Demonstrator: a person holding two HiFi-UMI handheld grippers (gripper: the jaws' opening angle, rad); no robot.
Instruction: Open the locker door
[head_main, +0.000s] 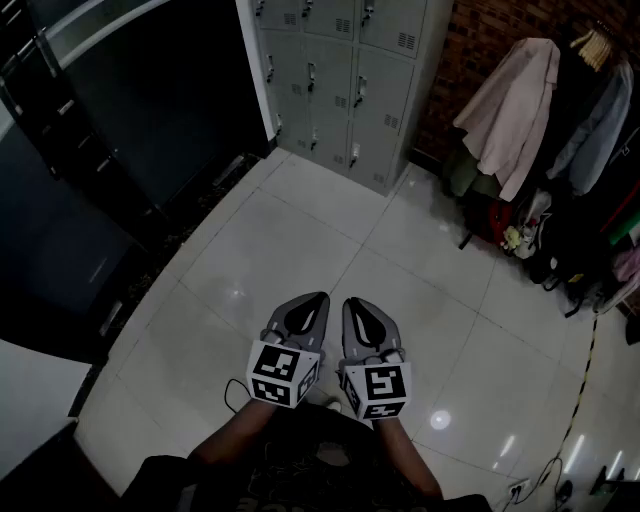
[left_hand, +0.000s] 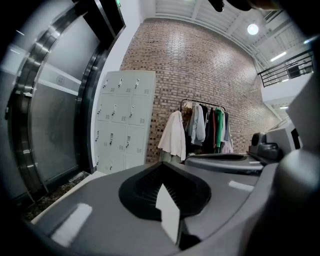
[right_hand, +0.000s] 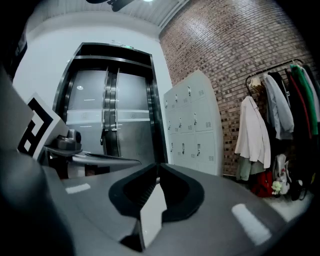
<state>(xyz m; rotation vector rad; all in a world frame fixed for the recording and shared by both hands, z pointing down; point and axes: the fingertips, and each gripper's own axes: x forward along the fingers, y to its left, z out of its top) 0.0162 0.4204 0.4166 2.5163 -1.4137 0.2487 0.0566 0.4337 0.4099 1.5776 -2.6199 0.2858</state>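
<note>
A grey bank of lockers (head_main: 340, 80) stands against the far wall, all its small doors closed. It also shows in the left gripper view (left_hand: 122, 120) and the right gripper view (right_hand: 192, 125). My left gripper (head_main: 318, 298) and right gripper (head_main: 352, 302) hang side by side low over the tiled floor, far short of the lockers. Both point toward them. Each gripper's jaws meet at the tip (left_hand: 162, 164) (right_hand: 159, 166), shut with nothing between them.
A clothes rack (head_main: 560, 120) with coats stands against the brick wall right of the lockers. Dark glass doors (head_main: 150, 100) line the left side. A cable (head_main: 585, 390) runs over the white tiles at the lower right. A white surface (head_main: 30, 400) edges the lower left.
</note>
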